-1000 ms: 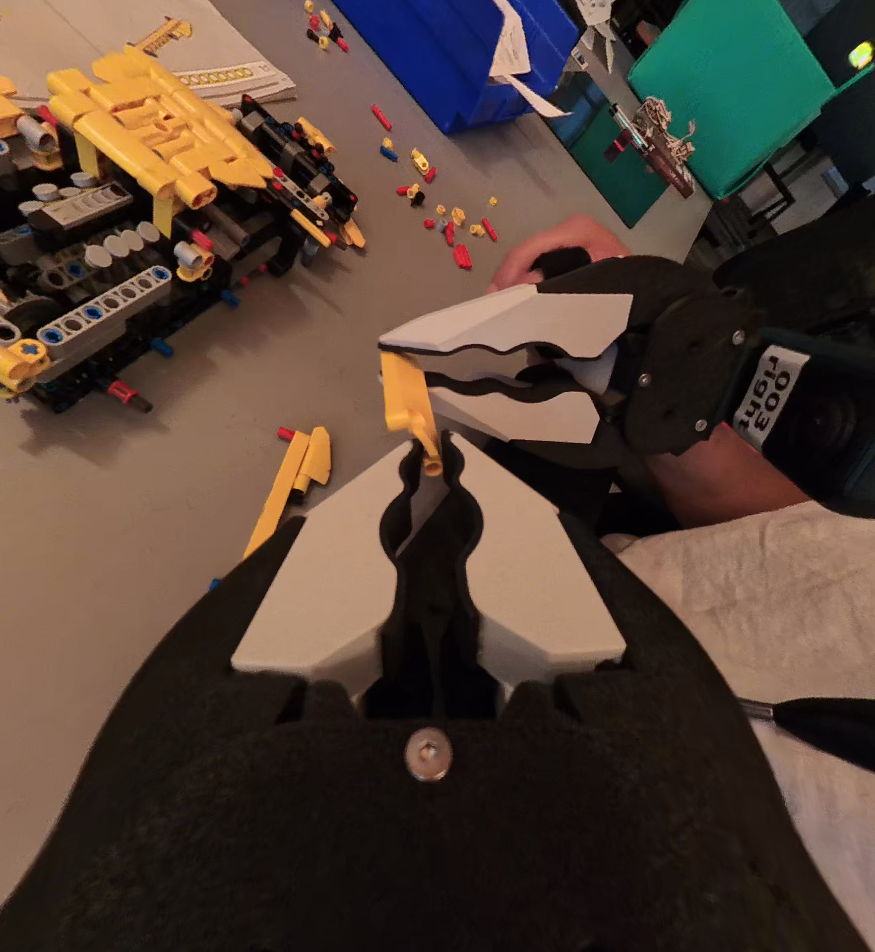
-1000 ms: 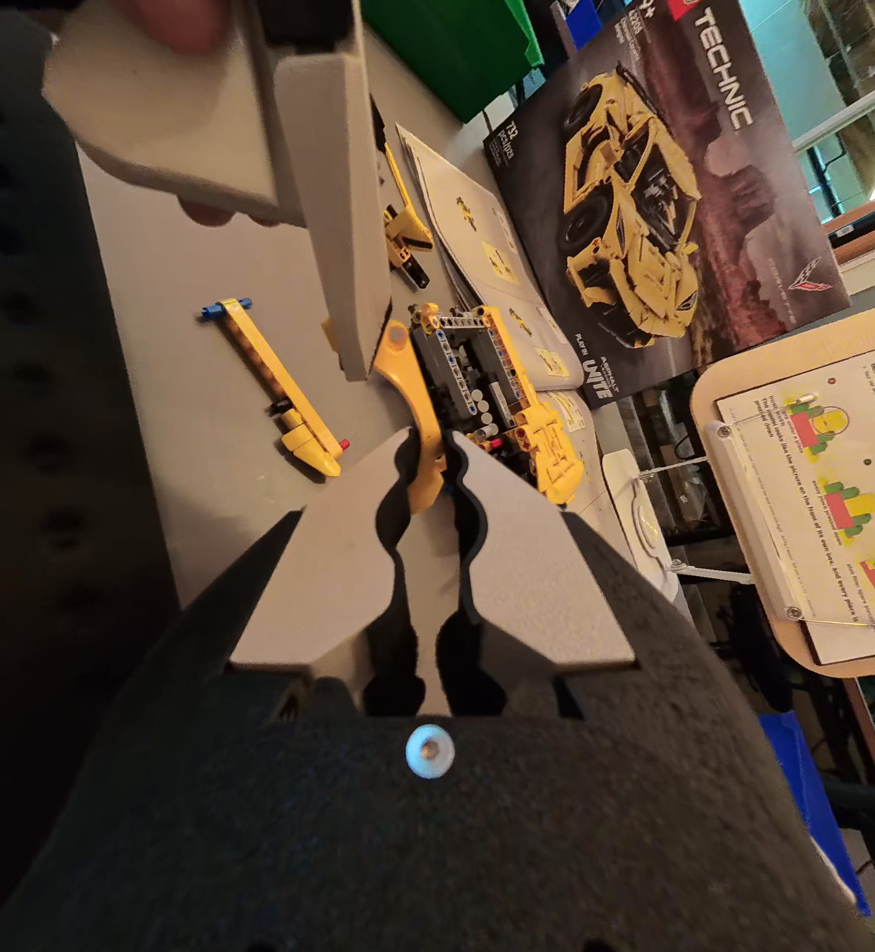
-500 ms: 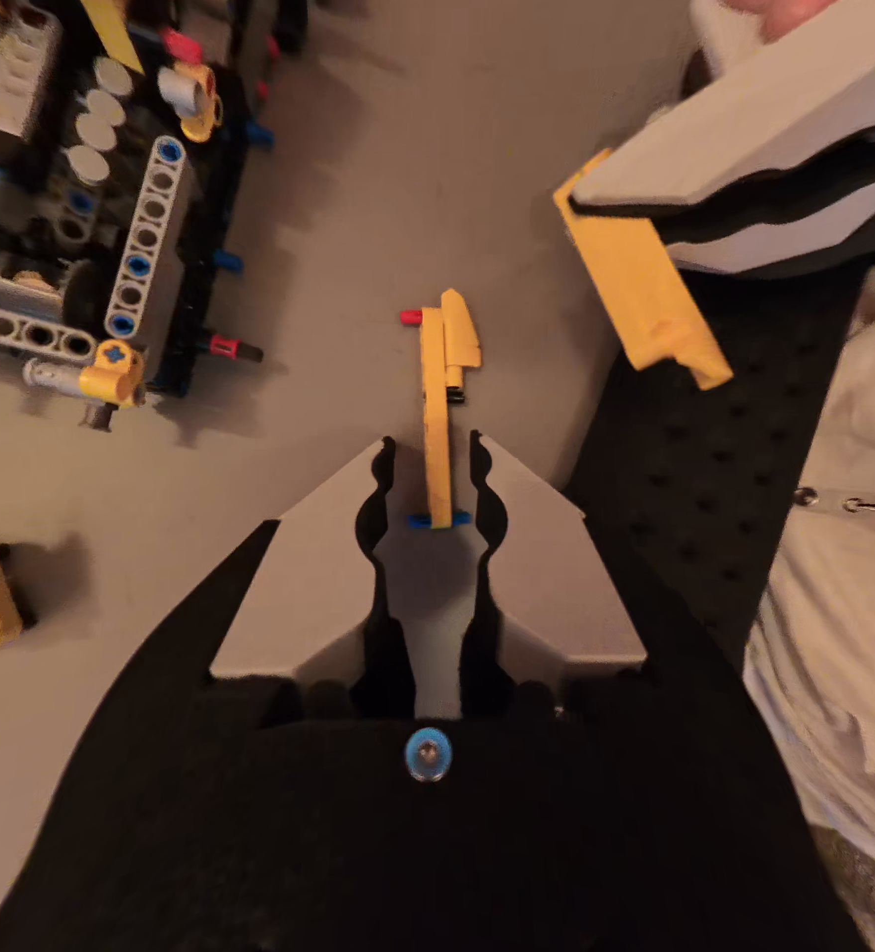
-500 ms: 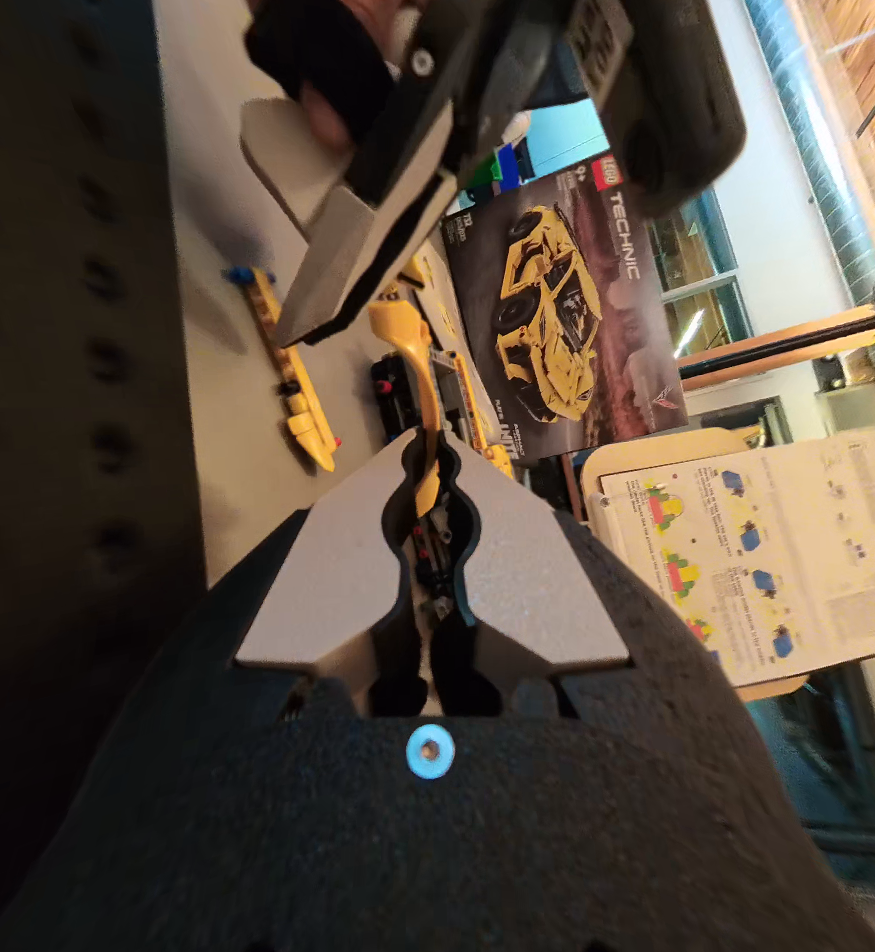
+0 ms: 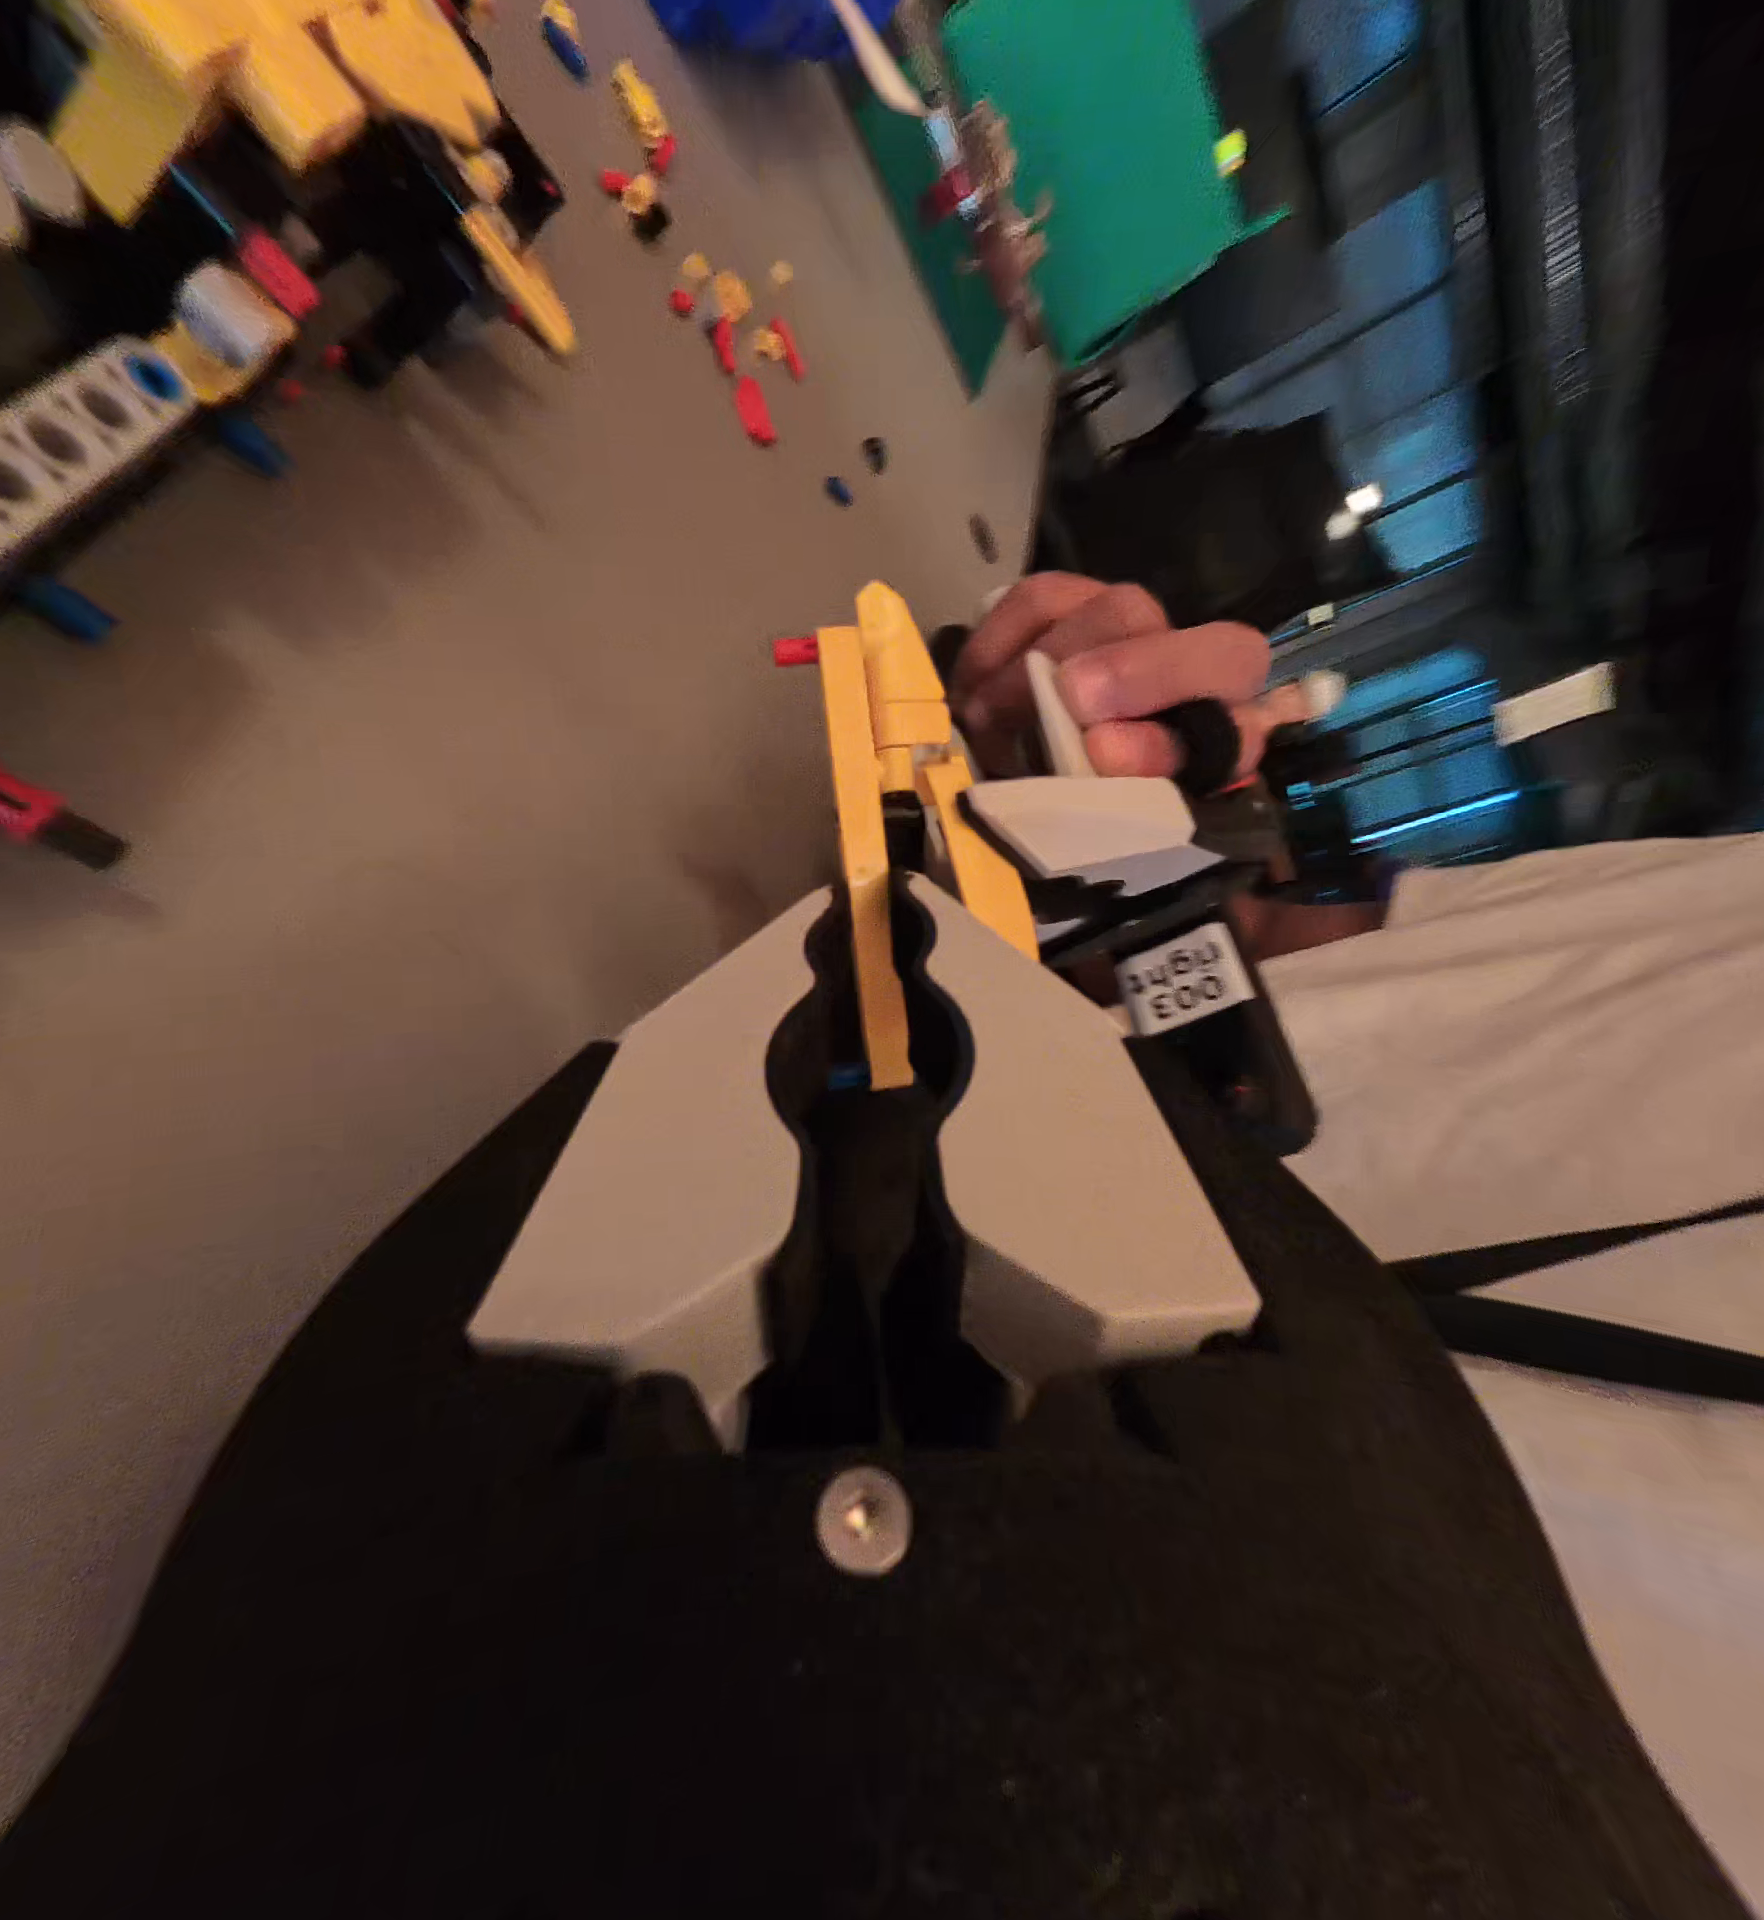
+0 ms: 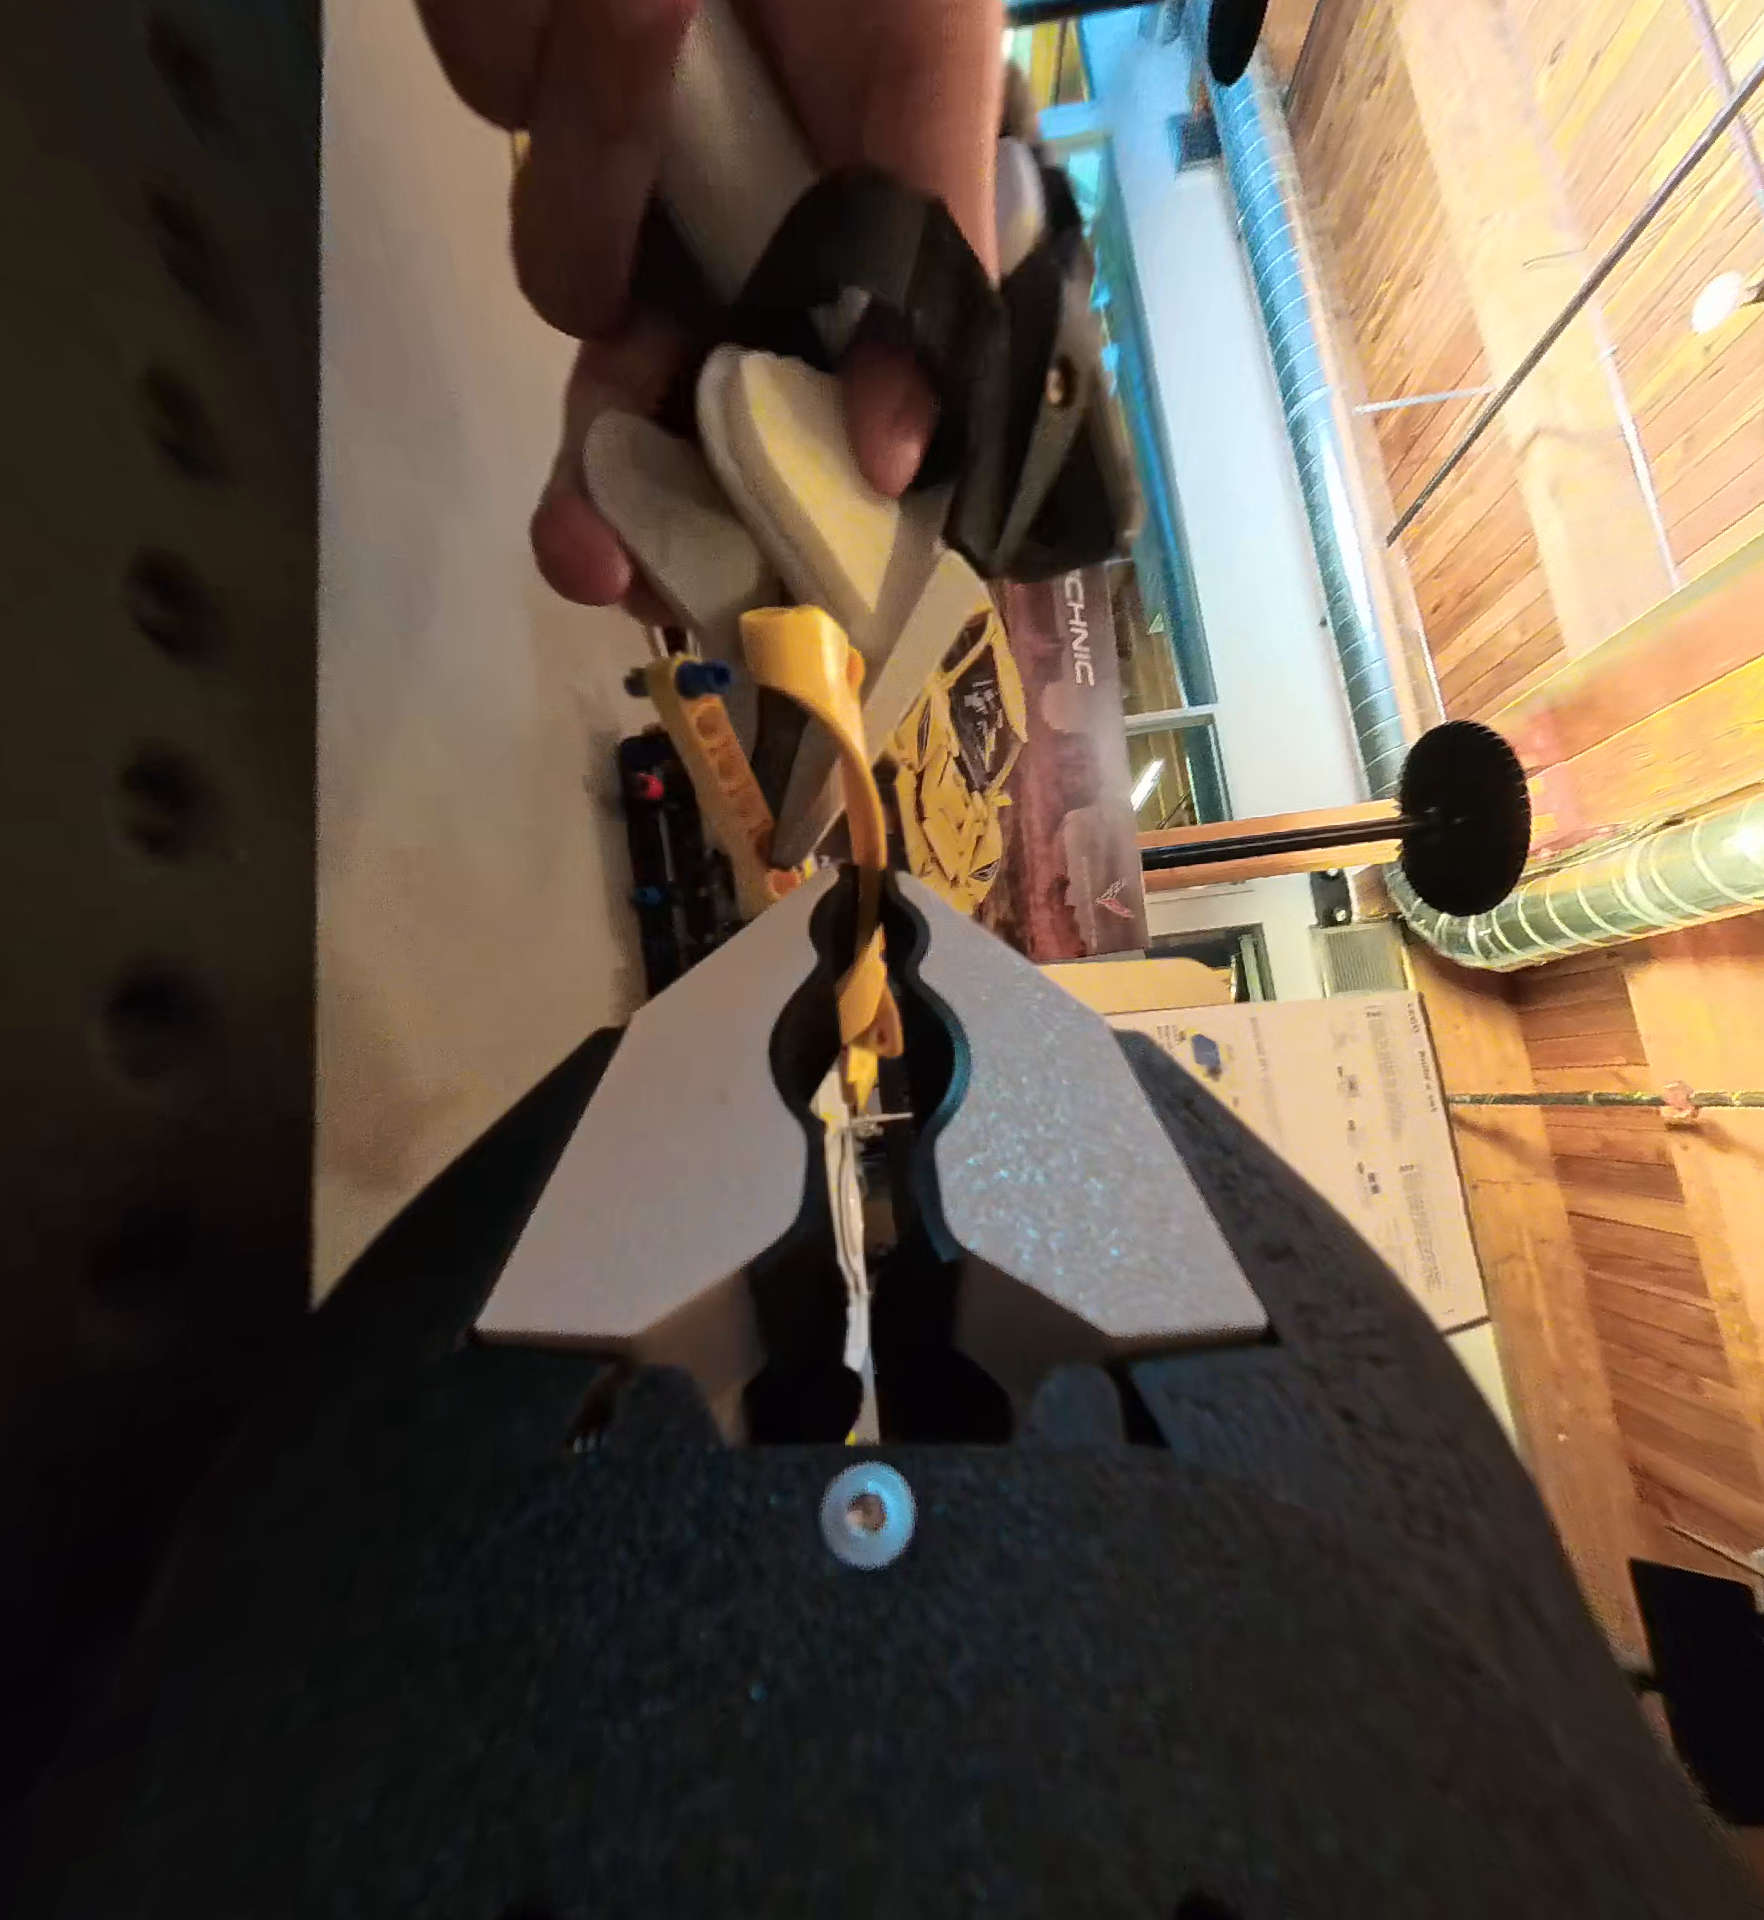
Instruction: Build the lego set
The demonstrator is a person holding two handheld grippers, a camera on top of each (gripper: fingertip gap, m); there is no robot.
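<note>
Left wrist view puts my left gripper [image 5: 883, 904] pinched onto a long yellow beam assembly [image 5: 862, 821], which runs straight ahead from the tips, lifted off the grey table [image 5: 390, 831]. A red pin [image 5: 793, 651] sticks out at its far end and a blue pin [image 5: 842, 1075] sits back between the fingers. Just ahead and to the right, my right gripper [image 5: 1049, 883] comes in with a curved yellow panel [image 5: 982, 862], its edge right beside the beam.

From the right wrist view, my right gripper [image 6: 862, 894] is clamped on that curved yellow panel [image 6: 836, 727], which arcs forward toward the beam assembly [image 6: 712, 769] and the left gripper's pale fingers [image 6: 805, 478].

Risks as I judge them: both parts are held by thin edges, so a sideways push while mating could twist either one out of its grip. If the panel's hole misses the connector, pressing harder might pop the small yellow end piece [image 5: 893, 665] off the beam.

I cannot make out whether the two parts touch yet; motion blur smears the car chassis [image 5: 182, 208] far ahead to the left, and the loose pieces [image 5: 743, 322] beyond are too soft to identify. The panel's gripped end is hidden between the right fingers.
</note>
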